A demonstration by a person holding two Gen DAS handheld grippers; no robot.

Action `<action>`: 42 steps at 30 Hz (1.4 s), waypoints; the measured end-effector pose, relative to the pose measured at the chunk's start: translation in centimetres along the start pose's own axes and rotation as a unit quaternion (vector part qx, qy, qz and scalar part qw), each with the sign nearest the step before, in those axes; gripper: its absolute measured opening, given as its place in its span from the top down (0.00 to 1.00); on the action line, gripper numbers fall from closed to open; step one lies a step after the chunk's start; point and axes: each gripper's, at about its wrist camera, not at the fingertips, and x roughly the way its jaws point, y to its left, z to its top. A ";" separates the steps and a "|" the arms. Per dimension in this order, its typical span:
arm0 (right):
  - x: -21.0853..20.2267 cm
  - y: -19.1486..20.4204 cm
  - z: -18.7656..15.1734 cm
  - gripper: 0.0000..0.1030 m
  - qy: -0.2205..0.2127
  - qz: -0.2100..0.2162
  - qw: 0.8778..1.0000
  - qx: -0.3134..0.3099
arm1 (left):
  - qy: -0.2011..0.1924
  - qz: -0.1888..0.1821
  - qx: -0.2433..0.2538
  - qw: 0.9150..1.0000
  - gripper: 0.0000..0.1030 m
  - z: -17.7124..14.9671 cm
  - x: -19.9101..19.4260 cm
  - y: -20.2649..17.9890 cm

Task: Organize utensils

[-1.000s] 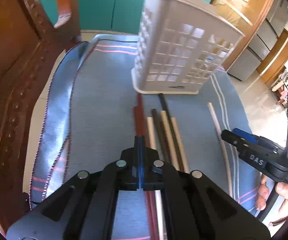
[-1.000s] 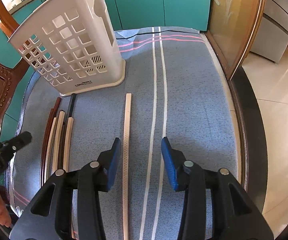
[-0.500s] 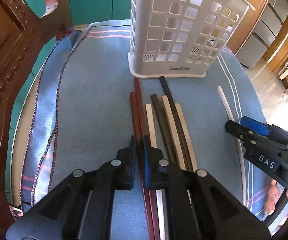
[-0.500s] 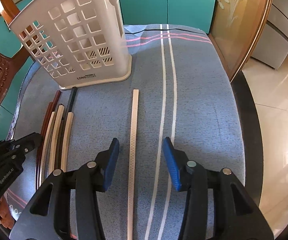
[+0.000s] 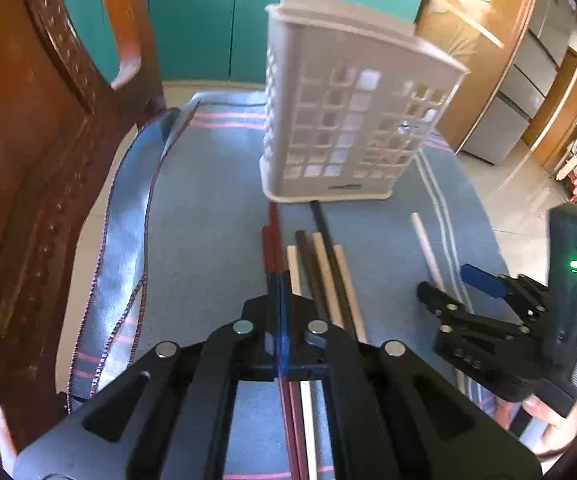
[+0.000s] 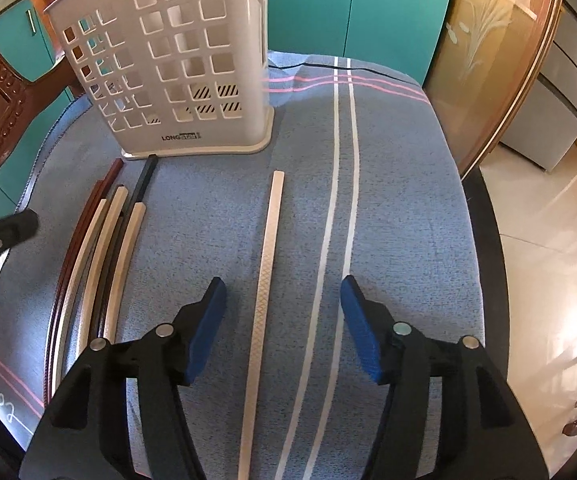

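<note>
A white slotted utensil holder (image 5: 352,120) (image 6: 176,64) stands on the blue cloth. Before it lie several chopsticks in a row: dark red (image 5: 271,240) (image 6: 88,216), cream (image 6: 108,240) and black (image 6: 144,176). One cream chopstick (image 6: 266,264) (image 5: 426,250) lies apart to the right. My left gripper (image 5: 279,292) is shut on a dark red chopstick. My right gripper (image 6: 282,320) is open, its jaws on either side of the lone cream chopstick, above the cloth; it also shows in the left wrist view (image 5: 484,304).
A carved wooden chair (image 5: 28,140) stands close on the left. The blue striped cloth (image 6: 388,200) covers the round table; its dark rim (image 6: 488,240) curves on the right. Teal cabinets (image 6: 368,8) are behind.
My left gripper was shut, opened around the dark red chopsticks half a second ago, and has now shut on one. My right gripper has moved forward along the lone cream chopstick.
</note>
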 end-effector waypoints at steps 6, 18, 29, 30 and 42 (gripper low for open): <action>0.4 -0.2 0.3 0.37 -0.011 -0.006 1.000 0.006 | 0.004 -0.006 0.001 1.000 0.99 -0.3 -0.7 -0.1; 0.6 0.1 0.6 0.35 -0.018 -0.011 1.000 0.009 | 0.025 0.015 -0.019 0.999 0.85 -0.5 0.8 1.4; 0.8 0.1 0.8 0.35 -0.018 -0.011 1.000 0.008 | 0.015 0.009 -0.003 1.000 0.57 -0.6 0.4 0.2; 0.8 0.0 0.8 0.35 -0.018 -0.012 1.000 0.009 | 0.015 0.011 -0.002 1.000 0.55 -0.6 0.4 0.2; 0.7 0.1 0.6 0.33 -0.019 -0.012 1.000 0.007 | 0.048 0.031 0.027 0.998 0.32 -1.5 2.0 -1.0</action>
